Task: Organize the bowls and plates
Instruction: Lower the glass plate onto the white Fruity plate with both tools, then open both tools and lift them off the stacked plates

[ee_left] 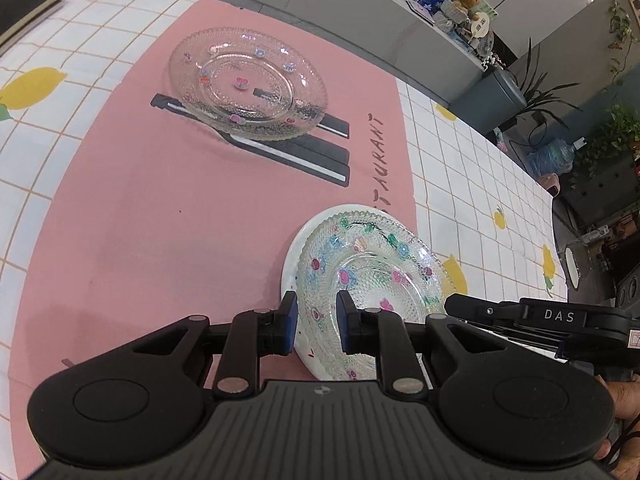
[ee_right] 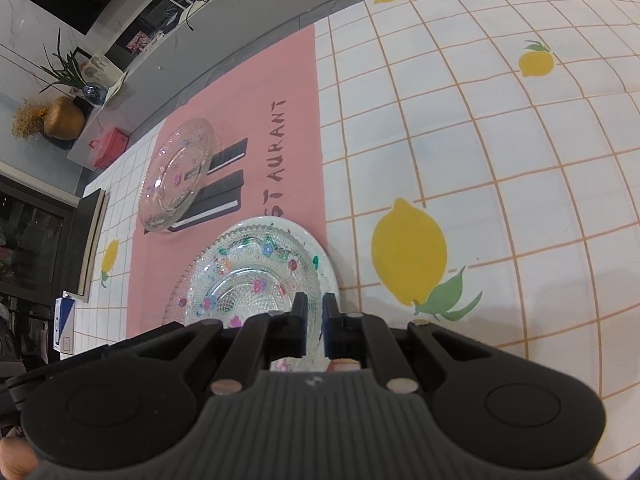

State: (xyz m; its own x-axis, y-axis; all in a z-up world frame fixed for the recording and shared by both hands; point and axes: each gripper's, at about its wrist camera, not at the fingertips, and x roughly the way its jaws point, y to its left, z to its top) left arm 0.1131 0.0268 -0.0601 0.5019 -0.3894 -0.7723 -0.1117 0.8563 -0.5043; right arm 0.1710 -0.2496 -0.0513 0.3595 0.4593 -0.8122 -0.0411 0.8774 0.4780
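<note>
A floral glass plate (ee_left: 380,264) (ee_right: 248,276) lies in a white plate (ee_left: 292,256) (ee_right: 326,260) at the pink mat's near right edge. My left gripper (ee_left: 317,320) is shut across the stack's near rim, one pad under the white plate and one inside the glass plate. My right gripper (ee_right: 315,314) is shut on the thin rim of the floral glass plate on the opposite side; it shows side-on (ee_left: 452,304) in the left wrist view. A second clear glass plate (ee_left: 248,80) (ee_right: 176,172) with small flower decals rests farther back on the mat.
The pink mat (ee_left: 140,220) (ee_right: 296,92) lies on a lemon-print checked tablecloth (ee_right: 480,140). A black book (ee_left: 28,0) sits at the far left corner. The table's far edge (ee_left: 400,76) drops to a floor with plants and furniture.
</note>
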